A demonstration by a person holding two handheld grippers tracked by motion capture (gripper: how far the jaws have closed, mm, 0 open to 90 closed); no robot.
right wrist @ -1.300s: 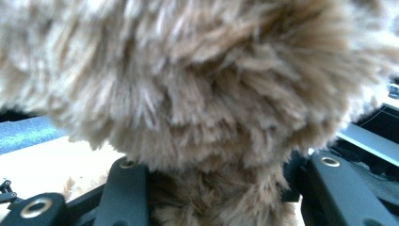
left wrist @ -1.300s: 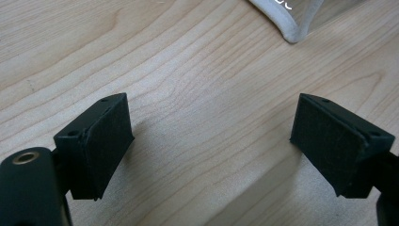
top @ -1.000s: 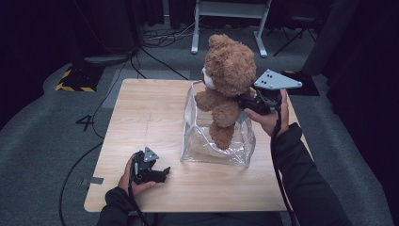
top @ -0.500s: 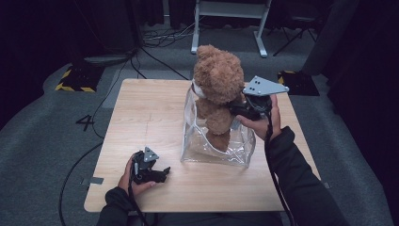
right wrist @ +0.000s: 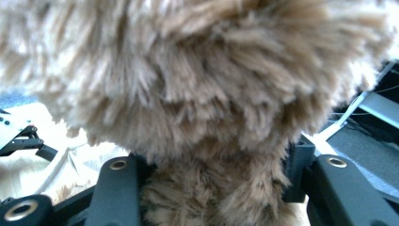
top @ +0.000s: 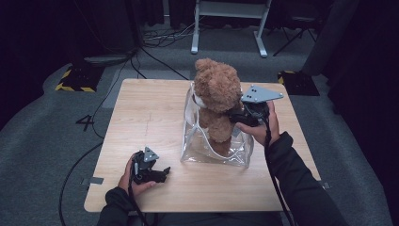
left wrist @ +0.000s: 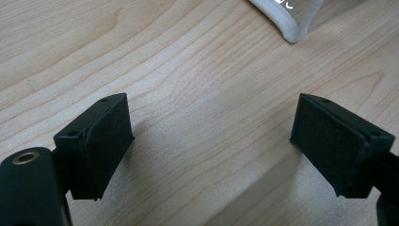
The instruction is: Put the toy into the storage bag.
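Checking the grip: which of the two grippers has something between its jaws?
The right gripper: the teddy bear sits between its jaws. The left gripper has bare table between them.

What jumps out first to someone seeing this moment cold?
A brown teddy bear stands half inside a clear plastic bag at the middle of the wooden table. The right gripper has it by the body, jaws just easing open. The left gripper rests open near the front edge.

A recording studio or lab: black curtains all round, grey carpet floor [top: 56, 141] with black cables [top: 155, 59], yellow-black hazard tape [top: 70, 87], a lone light wooden worktop [top: 150, 117].
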